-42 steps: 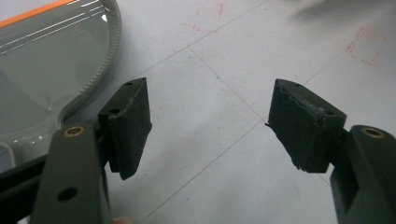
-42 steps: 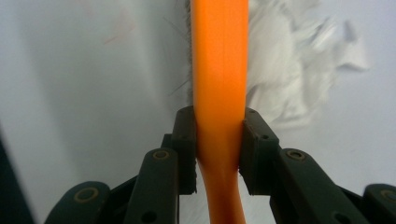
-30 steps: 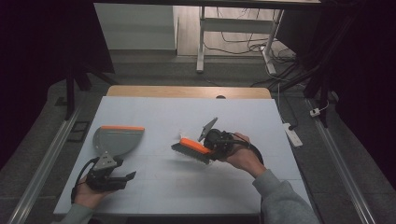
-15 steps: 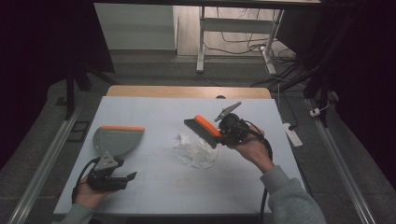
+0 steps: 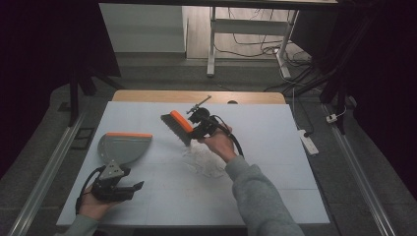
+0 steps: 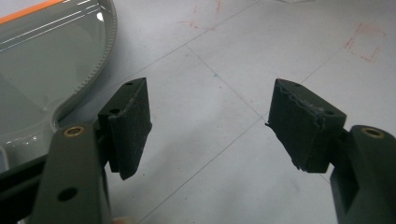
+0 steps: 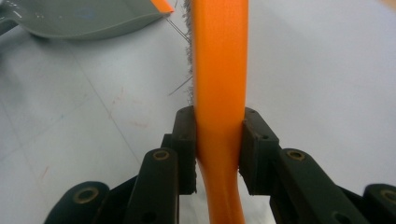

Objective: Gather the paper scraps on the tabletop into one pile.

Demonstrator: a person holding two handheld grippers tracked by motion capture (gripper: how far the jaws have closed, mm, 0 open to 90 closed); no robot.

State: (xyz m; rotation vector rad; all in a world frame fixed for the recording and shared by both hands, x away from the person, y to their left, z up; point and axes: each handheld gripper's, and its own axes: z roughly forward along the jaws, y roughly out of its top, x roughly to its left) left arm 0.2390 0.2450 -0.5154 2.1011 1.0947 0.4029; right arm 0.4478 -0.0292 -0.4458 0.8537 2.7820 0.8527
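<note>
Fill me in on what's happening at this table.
A person works with a gripper in each hand. The right gripper is clamped on the orange handle of a brush, held above the white table beyond a clump of crumpled clear plastic. The left gripper rests open near the table's front edge, with a grey dustpan lying just beyond it.
</note>
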